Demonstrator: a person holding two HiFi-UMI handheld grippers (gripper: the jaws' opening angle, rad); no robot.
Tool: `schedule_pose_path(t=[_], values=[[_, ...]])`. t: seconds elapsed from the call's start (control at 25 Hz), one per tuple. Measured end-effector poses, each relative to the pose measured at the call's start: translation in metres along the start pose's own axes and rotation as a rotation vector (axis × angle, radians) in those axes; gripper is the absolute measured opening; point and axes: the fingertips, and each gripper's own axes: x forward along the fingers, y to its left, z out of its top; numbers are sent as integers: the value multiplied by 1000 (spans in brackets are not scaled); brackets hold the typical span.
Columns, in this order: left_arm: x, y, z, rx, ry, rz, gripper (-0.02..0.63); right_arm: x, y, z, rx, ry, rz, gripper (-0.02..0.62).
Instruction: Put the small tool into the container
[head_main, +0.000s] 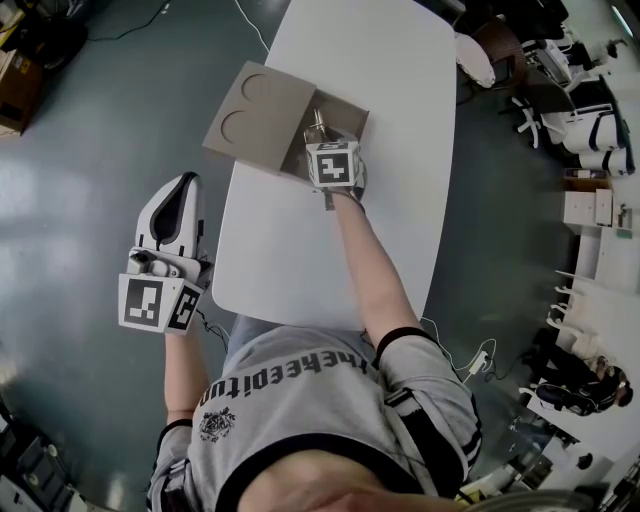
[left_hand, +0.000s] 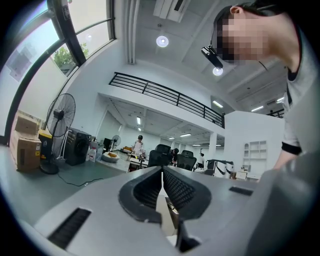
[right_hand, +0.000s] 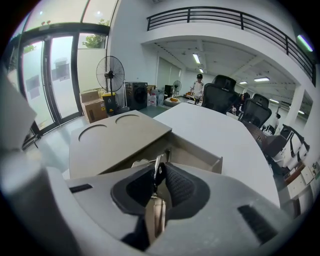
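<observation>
Hanging right over the open container (head_main: 345, 112), upper centre of the head view, the R gripper (head_main: 322, 142) has the small tool (head_main: 317, 124) at its tips. The container mouth lies straight ahead of the jaws and just below them. Tool's long axis runs along the jaws, and in the R gripper view its free end (right_hand: 157, 164) pokes out toward the container's inside wall (right_hand: 200, 156). Jaws nearly together, pads pinching the thin metal w/ only its width between them, so it looks gripped, not yet dropped. L gripper (head_main: 183, 186), lower left, is off the table (head_main: 380, 60), well apart from the container. Its jaws are closed on nothing. R is by far the nearer hand.
</observation>
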Motion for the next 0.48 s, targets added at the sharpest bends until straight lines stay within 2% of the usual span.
schedule_pose_path(t=[0.08,0.16,0.36,0.48], values=[[-1,0,-1,-4,2,3,11,1,6,-2,8,3,39,58],[-2,0,-3,-4,3,6,12,5,16,-8,24,18,93,132],[-5,-1,-1,2,6,17,12,4,28,-13,6,2,138,141],[-8,-2,-2,1,5,19,11,-3,34,-6,30,-38,173,141]])
